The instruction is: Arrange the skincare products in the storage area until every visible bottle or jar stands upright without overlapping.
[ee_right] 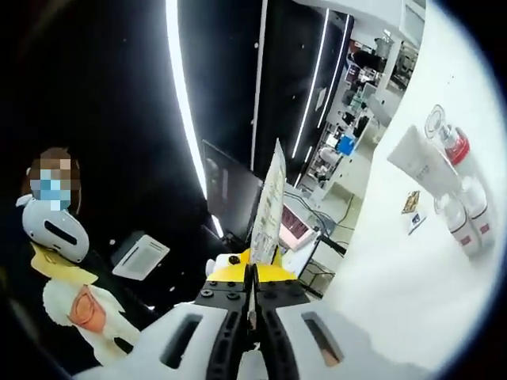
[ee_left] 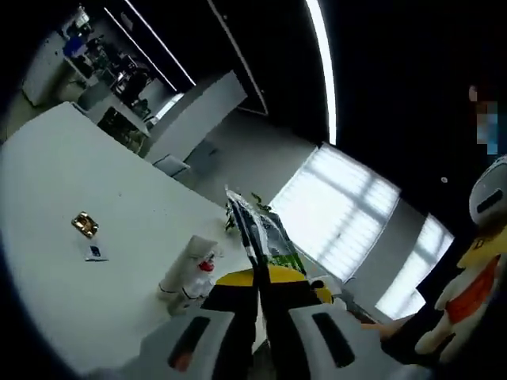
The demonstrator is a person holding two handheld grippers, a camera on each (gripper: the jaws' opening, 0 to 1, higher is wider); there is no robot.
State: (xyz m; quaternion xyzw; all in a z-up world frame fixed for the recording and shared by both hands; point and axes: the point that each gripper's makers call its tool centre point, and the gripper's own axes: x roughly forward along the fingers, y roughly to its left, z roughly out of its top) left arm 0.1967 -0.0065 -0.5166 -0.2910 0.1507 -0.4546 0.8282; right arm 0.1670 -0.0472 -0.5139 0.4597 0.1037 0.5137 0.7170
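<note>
Both grippers pinch one flat sachet (ee_left: 265, 233) between closed fingers: the left gripper (ee_left: 259, 297) at one edge, the right gripper (ee_right: 252, 297) at another, holding it (ee_right: 269, 198) above the white surface (ee_left: 71, 166). Bottles and a tube (ee_right: 420, 162) lie clustered on that surface; a gold item (ee_left: 85, 225) sits well apart.

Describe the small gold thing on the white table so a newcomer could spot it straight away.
In the left gripper view, start from the big white table and find the cluster of white bottles near the claw. Look away from them across bare tabletop: the gold object lies alone there, beside a small white card. It is the one shiny, gold-coloured item; its neighbours are white.
</note>
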